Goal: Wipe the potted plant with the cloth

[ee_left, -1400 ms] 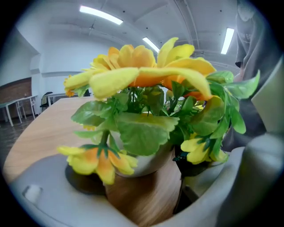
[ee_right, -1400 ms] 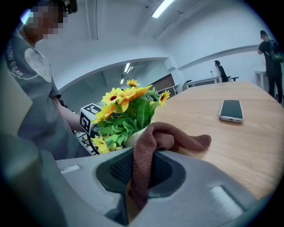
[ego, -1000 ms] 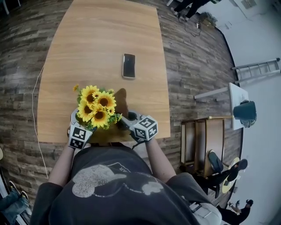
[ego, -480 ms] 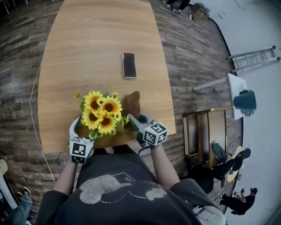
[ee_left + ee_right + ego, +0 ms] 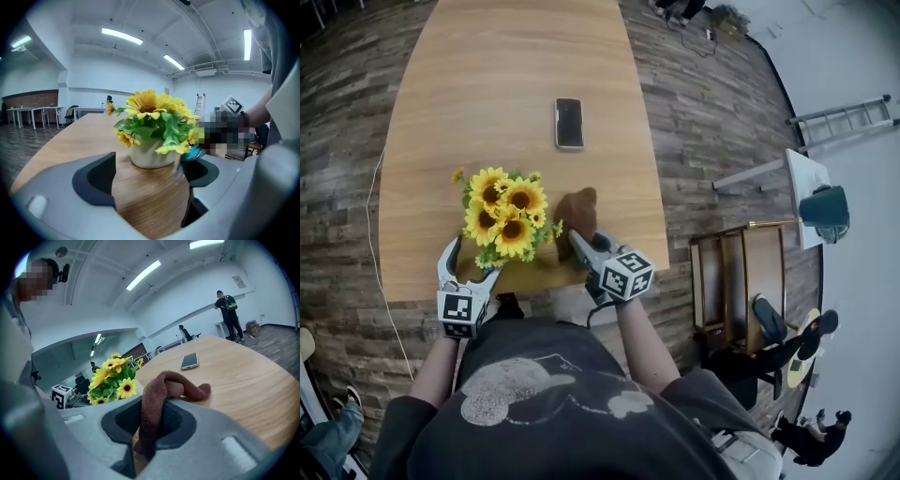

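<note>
Head view: phone (image 5: 569, 123), apparently face-up, beyond potted plant (image 5: 502, 214).

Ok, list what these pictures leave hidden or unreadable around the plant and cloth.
- The pot: head view, hidden under the sunflowers.
- The cloth: right gripper view, lower end drops out of sight between the jaws.
- The phone: screen too small to read.
- Right of the flowers, left gripper view: a mosaic patch covers it.

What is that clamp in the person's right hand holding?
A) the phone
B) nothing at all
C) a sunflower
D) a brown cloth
D: in its own view, the right gripper has its jaws pinched on the brown cloth.
</note>
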Motion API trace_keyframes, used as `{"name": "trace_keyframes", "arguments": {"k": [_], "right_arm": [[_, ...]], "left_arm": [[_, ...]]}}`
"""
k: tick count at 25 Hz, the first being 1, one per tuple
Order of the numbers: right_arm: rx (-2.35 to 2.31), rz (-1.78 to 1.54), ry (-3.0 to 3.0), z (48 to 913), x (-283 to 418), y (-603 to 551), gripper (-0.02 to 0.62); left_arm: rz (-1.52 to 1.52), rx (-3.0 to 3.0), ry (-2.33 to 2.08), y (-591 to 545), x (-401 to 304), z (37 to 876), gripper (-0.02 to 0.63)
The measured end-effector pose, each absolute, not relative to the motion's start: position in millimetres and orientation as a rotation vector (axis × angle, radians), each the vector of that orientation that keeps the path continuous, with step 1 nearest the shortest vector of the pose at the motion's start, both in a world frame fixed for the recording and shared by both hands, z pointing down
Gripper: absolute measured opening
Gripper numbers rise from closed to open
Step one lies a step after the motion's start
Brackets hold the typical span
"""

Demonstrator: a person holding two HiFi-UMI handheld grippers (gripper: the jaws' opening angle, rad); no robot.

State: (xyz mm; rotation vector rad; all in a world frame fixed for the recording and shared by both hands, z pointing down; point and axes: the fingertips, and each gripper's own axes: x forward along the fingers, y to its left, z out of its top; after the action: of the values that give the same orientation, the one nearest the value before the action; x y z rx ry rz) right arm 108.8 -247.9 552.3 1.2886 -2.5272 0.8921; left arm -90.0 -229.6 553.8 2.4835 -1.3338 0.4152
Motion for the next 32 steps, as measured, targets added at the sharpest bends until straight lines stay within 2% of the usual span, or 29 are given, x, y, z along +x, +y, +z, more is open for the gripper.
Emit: {"name": "trace_keyframes", "arguments": {"k": [7, 23, 32], "right_arm": [[1.187, 0.857, -2.621, 538, 113, -197, 0.054], [1.084, 0.789, -2.739, 510, 159, -52, 0.054], [1.064, 0.819, -2.814, 502, 169, 7, 0.054]], "left_arm": [[0.416, 2.433, -1.416, -173, -70, 546, 0.44], [0.145, 2.493, -1.546, -45, -10, 482, 0.354], [0.057, 2.47, -1.63, 21, -3, 450, 0.262]]}}
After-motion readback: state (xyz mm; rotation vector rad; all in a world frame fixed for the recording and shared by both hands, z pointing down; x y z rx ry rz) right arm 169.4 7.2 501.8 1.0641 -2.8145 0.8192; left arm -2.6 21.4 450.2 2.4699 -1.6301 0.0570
